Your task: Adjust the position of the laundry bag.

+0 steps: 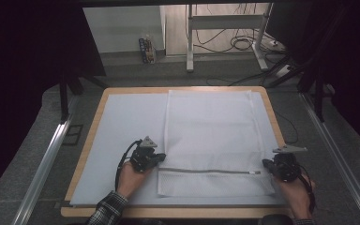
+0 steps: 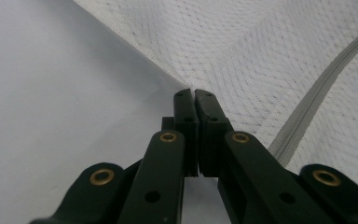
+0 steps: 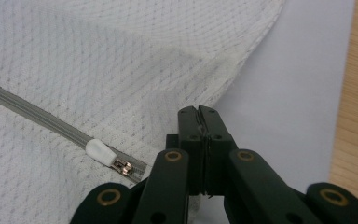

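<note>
Pale mat on wooden table; dim room.

White mesh-cloth bag, matt sheet, wooden table

No legible text, label, brand, number or sign anywhere. Small packet standing on the floor beyond the table, printed in colours, print too small and blurred to read. Nothing written on the white mesh bag, its grey zipper, or the pale sheet under it.
</note>
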Action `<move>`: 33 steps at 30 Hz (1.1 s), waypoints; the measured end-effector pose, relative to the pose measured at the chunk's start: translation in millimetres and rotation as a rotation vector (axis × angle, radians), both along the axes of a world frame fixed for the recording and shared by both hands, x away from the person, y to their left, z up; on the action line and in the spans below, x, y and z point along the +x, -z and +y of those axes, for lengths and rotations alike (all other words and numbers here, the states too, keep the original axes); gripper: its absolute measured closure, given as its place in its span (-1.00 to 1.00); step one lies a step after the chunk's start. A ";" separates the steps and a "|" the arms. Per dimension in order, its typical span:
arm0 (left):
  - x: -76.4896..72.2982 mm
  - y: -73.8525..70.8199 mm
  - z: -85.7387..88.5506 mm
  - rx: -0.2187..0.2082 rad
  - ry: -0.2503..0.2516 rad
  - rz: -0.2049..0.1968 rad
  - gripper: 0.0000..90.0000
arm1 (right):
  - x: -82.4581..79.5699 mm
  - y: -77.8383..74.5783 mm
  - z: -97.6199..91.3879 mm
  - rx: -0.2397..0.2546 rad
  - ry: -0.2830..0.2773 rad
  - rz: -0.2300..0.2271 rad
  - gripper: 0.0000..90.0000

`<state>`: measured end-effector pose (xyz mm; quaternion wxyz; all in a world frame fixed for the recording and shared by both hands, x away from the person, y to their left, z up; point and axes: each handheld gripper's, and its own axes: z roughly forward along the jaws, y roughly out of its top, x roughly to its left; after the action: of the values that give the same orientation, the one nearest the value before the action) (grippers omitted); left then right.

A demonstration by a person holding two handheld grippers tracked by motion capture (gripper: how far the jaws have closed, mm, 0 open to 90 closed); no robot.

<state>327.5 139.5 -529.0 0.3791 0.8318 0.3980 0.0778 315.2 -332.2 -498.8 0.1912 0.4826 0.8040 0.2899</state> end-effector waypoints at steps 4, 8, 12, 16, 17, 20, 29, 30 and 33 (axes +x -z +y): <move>-2.8 -1.4 9.5 -0.005 -0.008 0.012 0.97 | -0.5 -1.1 7.1 0.001 -0.027 -0.003 0.95; -7.4 -3.9 20.2 -0.011 -0.012 0.021 0.97 | -1.2 -1.7 14.8 0.006 -0.054 -0.005 0.95; -13.9 -6.5 32.0 -0.022 -0.017 0.032 0.97 | -1.4 -1.5 22.9 0.015 -0.081 -0.004 0.95; -17.9 -5.3 40.1 -0.010 -0.031 0.041 0.97 | -1.9 -2.5 29.4 0.033 -0.103 -0.004 0.95; -19.3 -5.4 42.0 -0.002 -0.036 0.040 0.97 | -1.9 -2.7 30.8 0.033 -0.108 -0.005 0.95; -23.1 -6.0 47.6 0.011 -0.052 0.035 0.97 | -2.6 -2.9 38.7 0.027 -0.130 -0.001 0.95; -33.0 -5.3 68.7 0.034 -0.094 0.021 0.96 | -1.3 -0.6 59.9 0.027 -0.200 0.008 0.95; -33.8 -5.3 70.9 0.038 -0.097 0.019 0.96 | -0.9 -0.2 62.3 0.032 -0.204 0.011 0.95; -35.8 -3.8 76.9 0.044 -0.114 0.019 0.96 | 0.9 1.7 70.0 0.033 -0.222 0.017 0.95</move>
<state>291.7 216.4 -525.2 0.3520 0.8166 0.4463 0.1001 316.1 -262.2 -500.5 0.1432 0.3962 0.8491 0.3187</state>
